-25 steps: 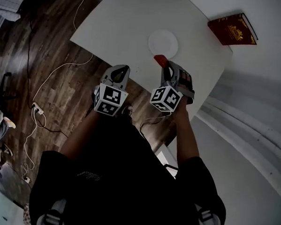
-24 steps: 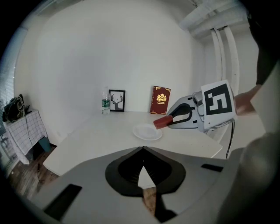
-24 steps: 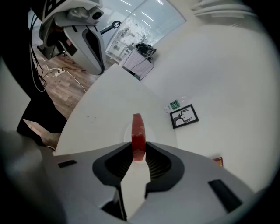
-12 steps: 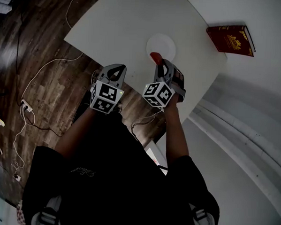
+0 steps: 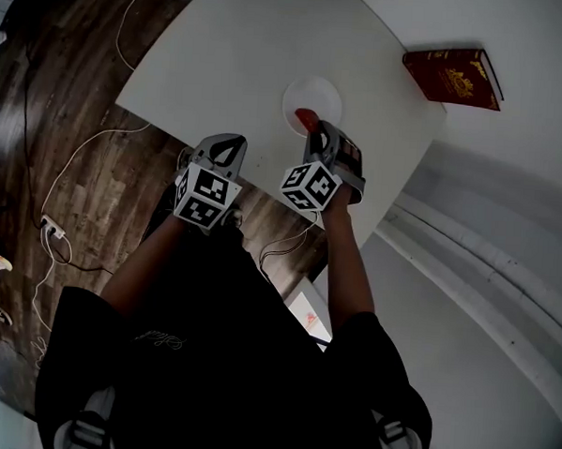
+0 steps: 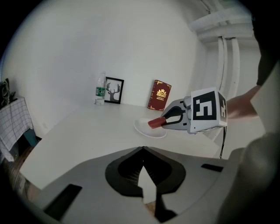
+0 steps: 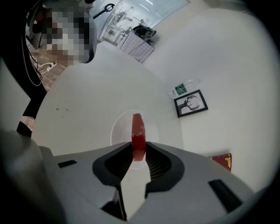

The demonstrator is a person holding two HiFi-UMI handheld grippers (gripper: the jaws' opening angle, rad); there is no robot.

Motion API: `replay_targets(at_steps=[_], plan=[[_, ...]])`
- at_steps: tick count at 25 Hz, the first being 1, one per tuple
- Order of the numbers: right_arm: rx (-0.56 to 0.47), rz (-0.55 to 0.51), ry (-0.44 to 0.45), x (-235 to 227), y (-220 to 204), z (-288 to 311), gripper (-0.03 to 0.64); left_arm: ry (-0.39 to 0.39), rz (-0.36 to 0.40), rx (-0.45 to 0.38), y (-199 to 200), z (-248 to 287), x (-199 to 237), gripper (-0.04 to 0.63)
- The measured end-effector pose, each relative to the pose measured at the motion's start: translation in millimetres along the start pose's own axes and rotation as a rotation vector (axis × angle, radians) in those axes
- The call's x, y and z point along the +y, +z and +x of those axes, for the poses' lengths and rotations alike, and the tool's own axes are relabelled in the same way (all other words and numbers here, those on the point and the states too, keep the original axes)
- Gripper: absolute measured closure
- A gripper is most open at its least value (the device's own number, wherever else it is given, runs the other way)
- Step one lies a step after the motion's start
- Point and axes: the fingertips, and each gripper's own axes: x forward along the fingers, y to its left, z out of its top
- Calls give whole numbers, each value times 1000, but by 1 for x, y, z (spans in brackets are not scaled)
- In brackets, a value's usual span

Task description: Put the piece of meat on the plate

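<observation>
White table [image 5: 224,47], red book [image 5: 453,76] at corner. Right gripper [image 7: 139,146] pinches piece of meat [image 7: 138,127] on edge, long axis pointing outward over plate [image 7: 120,127], perhaps touching. Left gripper [image 6: 142,149] jaws together.

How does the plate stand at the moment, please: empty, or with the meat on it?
Empty: the plate is bare, and the piece of meat is clamped in the jaws of the right gripper above it.

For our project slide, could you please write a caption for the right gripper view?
Right gripper holds a red piece of meat over the white plate on the table.
</observation>
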Motion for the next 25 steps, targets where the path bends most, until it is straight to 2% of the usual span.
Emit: replay_targets(at_steps=[14, 25], plan=[[70, 14, -17, -15, -4, 29, 512, -80, 41, 19, 22, 26, 15, 594], [97, -33, -30, -24, -4, 45, 512, -116, 22, -6, 33, 32, 19, 592]])
